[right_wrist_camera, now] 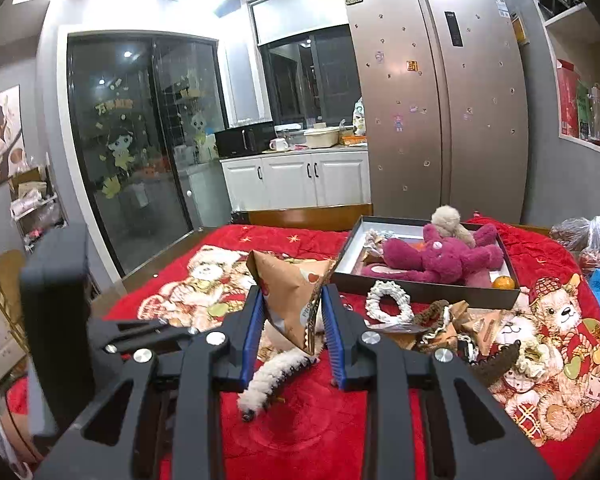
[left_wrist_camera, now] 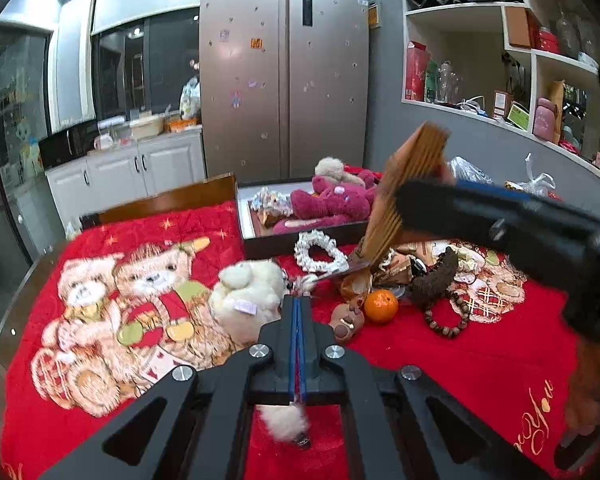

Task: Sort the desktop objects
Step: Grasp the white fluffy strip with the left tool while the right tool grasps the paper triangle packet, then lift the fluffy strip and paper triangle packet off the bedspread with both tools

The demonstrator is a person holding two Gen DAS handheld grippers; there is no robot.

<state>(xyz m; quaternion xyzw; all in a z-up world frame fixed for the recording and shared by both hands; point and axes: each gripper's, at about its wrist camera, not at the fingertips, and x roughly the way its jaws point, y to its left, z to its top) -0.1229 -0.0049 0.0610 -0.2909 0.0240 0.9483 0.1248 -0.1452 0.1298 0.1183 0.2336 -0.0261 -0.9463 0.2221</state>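
The left hand-held gripper [left_wrist_camera: 298, 308] is shut on a thin metal chain; a white pompom [left_wrist_camera: 286, 420] dangles under it above the red cloth [left_wrist_camera: 440, 360]. The right hand-held gripper [right_wrist_camera: 294, 312] clamps a brown paper packet [right_wrist_camera: 290, 288], a fuzzy white strip [right_wrist_camera: 272, 376] hanging below. Both tilt downward above the bench, facing the box [right_wrist_camera: 428, 292] at its far edge.

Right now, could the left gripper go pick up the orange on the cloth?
Probably not yet: the left gripper is shut on a white fluffy strip. The orange itself lies uncovered just ahead to its right, so once emptied the way looks free.
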